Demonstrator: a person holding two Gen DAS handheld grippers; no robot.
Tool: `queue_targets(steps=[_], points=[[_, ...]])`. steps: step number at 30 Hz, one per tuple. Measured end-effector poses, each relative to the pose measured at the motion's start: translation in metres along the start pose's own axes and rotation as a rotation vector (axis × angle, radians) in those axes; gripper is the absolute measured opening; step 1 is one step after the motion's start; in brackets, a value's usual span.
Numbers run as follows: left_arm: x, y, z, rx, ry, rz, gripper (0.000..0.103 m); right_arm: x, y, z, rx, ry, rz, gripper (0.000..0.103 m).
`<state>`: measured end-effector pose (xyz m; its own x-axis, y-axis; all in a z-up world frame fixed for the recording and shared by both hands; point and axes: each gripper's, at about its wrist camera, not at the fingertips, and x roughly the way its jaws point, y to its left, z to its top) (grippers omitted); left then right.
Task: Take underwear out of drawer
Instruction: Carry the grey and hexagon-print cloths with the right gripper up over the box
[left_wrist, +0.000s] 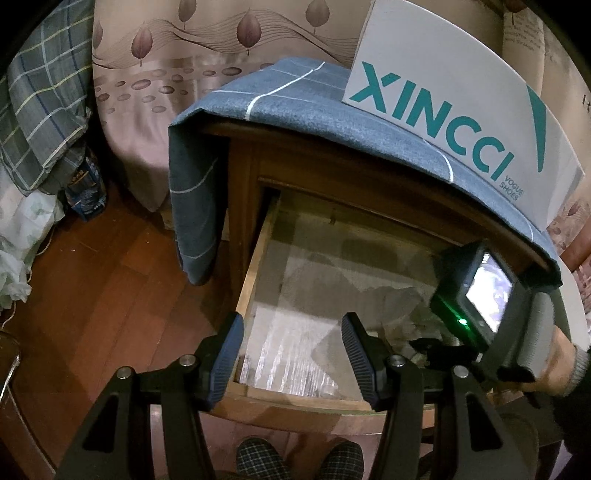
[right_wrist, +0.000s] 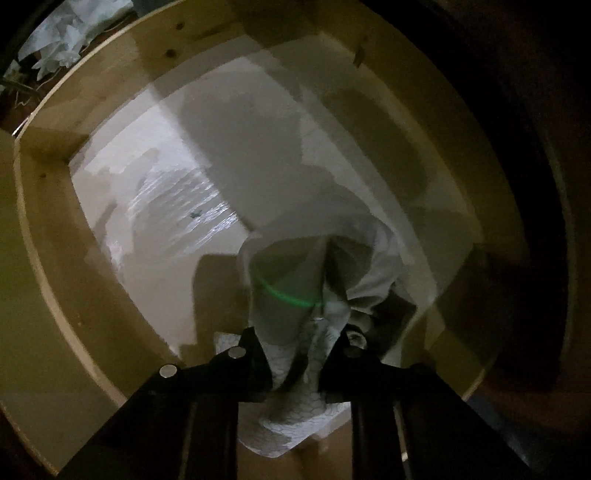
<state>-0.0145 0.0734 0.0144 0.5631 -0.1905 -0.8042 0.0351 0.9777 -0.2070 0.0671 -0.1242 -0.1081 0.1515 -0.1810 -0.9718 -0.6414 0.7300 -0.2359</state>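
Note:
The nightstand's wooden drawer (left_wrist: 255, 258) stands pulled out, its bottom lined with pale, shiny paper (right_wrist: 177, 206). Pale grey and white patterned underwear (right_wrist: 291, 280) lies bunched at the drawer's right side. My right gripper (right_wrist: 301, 343) points down into the drawer and is shut on that cloth, which bulges out between and below its fingers. In the left wrist view only its camera housing (left_wrist: 476, 295) and the hand holding it show, at the drawer's right. My left gripper (left_wrist: 293, 325) hovers over the drawer's front edge, open, with nothing between its fingers.
A blue cloth (left_wrist: 295, 96) covers the nightstand top, with a white XINCCI shoe box (left_wrist: 443, 110) on it. A bed with a leaf-print sheet (left_wrist: 166, 74) stands behind. Plaid bedding (left_wrist: 40, 110) and a white bag (left_wrist: 22, 240) lie left on the wooden floor (left_wrist: 92, 277). Plaid slippers (left_wrist: 258, 461) are below.

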Motion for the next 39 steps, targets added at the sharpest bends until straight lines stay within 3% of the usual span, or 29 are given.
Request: queue_targets(steps=[10,18,26,39], points=[[-0.002,-0.004,-0.002,0.027,-0.004,0.036,0.057,-0.062,0.019,-0.025,0.09,-0.121,-0.031,0.014],[-0.003,-0.007,-0.003,0.05,-0.009,0.076,0.057,-0.122,0.01,-0.046,0.255,-0.23,0.037,0.014],[-0.001,-0.011,-0.005,0.086,-0.004,0.092,0.057,-0.16,-0.005,-0.07,0.473,-0.323,0.185,0.013],[-0.002,-0.01,-0.005,0.082,-0.006,0.09,0.057,-0.253,-0.029,-0.094,0.593,-0.498,0.181,0.013]])
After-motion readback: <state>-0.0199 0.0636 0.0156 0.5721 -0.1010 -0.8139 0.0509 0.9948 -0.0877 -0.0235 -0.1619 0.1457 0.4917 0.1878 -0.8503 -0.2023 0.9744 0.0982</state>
